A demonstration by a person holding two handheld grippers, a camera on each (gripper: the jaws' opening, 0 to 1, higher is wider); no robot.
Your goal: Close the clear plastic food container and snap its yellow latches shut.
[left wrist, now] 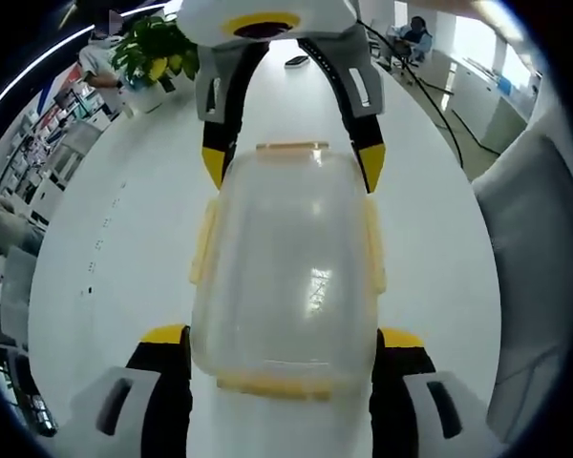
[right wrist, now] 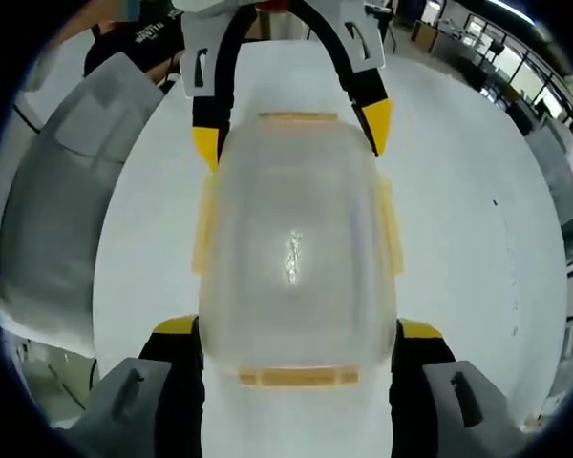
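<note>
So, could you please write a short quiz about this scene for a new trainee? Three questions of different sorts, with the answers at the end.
1. True or false: the lid already lies on the clear container.
2. Multiple choice: where do the two tools stand?
A. both at one end of the container
B. one at each end, facing each other
C. both away from the container
3. Short answer: what colour are the latches?

Key
1. True.
2. B. The left tool straddles one end, the right tool the opposite end, on the white table.
3. Yellow.
</note>
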